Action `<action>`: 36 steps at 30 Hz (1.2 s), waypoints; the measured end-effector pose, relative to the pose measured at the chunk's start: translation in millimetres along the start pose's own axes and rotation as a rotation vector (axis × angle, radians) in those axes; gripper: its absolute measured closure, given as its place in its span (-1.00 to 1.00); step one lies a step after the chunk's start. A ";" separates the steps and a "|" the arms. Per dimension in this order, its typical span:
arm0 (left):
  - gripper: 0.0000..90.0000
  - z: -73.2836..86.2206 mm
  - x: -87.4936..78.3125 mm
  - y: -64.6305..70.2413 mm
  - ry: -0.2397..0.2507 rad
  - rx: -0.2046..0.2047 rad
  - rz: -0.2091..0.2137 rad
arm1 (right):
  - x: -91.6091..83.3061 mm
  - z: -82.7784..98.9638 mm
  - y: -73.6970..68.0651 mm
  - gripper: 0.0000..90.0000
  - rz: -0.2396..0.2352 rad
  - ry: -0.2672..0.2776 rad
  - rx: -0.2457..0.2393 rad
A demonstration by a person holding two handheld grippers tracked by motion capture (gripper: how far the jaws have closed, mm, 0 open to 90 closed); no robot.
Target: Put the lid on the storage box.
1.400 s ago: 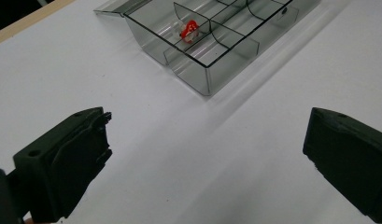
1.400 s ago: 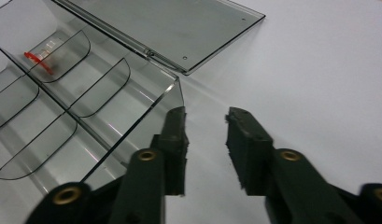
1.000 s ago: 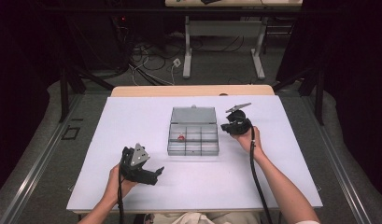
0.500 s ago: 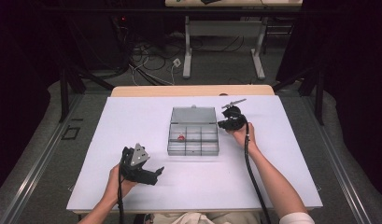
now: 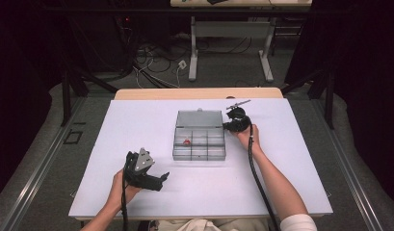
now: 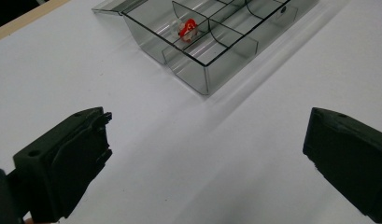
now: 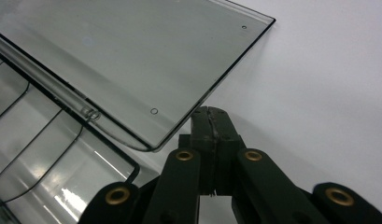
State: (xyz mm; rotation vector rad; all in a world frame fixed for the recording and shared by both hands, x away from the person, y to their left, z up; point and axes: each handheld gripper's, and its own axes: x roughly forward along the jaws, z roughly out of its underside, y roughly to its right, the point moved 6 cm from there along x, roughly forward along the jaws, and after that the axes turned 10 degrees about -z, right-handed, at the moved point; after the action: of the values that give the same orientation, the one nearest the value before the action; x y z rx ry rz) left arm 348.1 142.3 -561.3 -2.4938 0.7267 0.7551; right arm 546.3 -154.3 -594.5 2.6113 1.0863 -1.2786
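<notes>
Your right gripper (image 7: pixel 212 122) has its fingers pressed together by the open lid (image 7: pixel 132 60) of the box (image 5: pixel 199 142) mid-worktop; left gripper (image 5: pixel 145 173) idles wide. Nudge the lid crooked and the box could skid.

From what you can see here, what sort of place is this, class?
Probably a lab or recording workspace: a white-topped table holding a clear compartment box, loose cables on the floor behind, and dark curtains around it.
</notes>
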 end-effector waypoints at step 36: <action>-1.00 0.3 0.7 1.0 -0.010 0.006 0.008 | 7.3 -1.1 5.7 1.00 -0.026 0.030 0.015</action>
State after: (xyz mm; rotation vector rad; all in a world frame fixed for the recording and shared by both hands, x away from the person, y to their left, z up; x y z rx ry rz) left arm 347.9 141.5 -562.2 -2.4816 0.7352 0.7673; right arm 553.5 -154.0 -600.3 2.6441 1.1238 -1.2611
